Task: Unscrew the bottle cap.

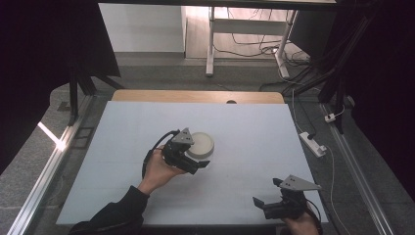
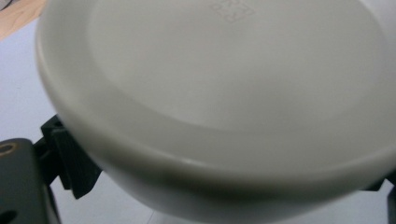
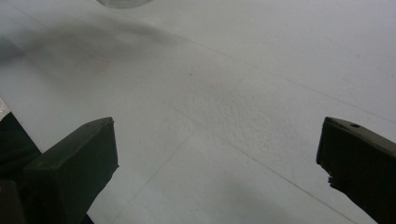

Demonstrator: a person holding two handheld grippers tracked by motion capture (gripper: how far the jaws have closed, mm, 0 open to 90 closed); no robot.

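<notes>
**Bowl at left jaws, right gripper idle**

Bowl position, high view: the white bowl (image 1: 202, 144) sits on the table (image 1: 254, 132), a little left of centre. Your left gripper (image 1: 199, 164) is at its near edge, held in your left hand (image 1: 159, 170), with the grey plate on top overlapping the bowl's left rim. From this angle you cannot tell whether the jaws grip the rim or merely lie against it. Your right gripper (image 1: 266, 196) rests low at the near right edge of the table, well apart from the bowl, with your right hand (image 1: 299, 224) behind it.

Left gripper view: the bowl (image 2: 224, 93) is very close to the camera, blurred, its rounded rim crossing the frame. One black jaw shows at lower left, beside and below the rim; a sliver of the other shows at the far right edge. The jaws stand wide, one at either side of the bowl. Contact cannot be confirmed.

Right gripper view: your right gripper (image 3: 217, 163) has its jaws spread wide with nothing between them, just bare white table (image 3: 243, 93). A curved edge of a pale object shows at the top left, too cropped to identify.
</notes>
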